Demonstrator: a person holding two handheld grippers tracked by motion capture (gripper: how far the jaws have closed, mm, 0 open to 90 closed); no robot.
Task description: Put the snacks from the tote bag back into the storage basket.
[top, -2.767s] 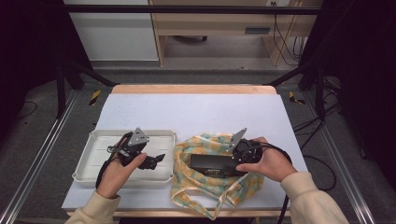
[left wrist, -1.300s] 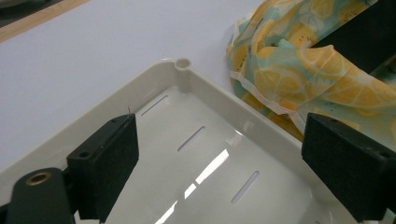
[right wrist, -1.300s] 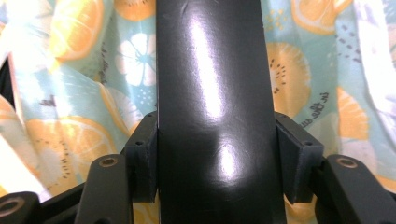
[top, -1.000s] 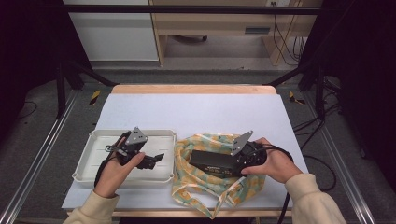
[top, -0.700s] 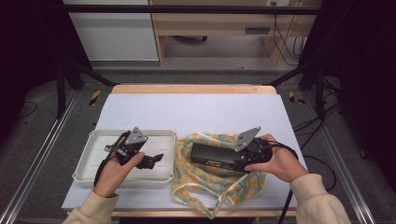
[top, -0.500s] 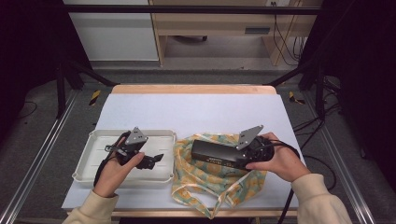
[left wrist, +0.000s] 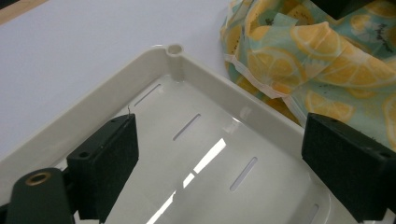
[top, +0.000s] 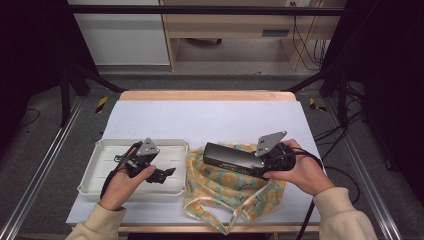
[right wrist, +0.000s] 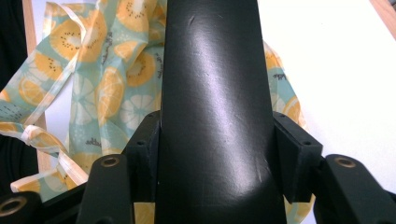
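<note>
Two grippers | right gripper (top: 260,167) fingers clamp black box (right wrist: 212,112), over lemon-print bag (top: 220,187) | left gripper (left wrist: 224,158) fingers spread above tray (left wrist: 116,93)

A lab recording bay: black metal frame (top: 200,10), trailing cables (top: 305,45), white-covered table (top: 210,120)

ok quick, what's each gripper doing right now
left gripper: open, holding nothing, over the tray
right gripper: closed on the black box

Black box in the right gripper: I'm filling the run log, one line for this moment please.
right gripper: shut on black box, held above lemon-print bag | left gripper: open over white tray
</note>
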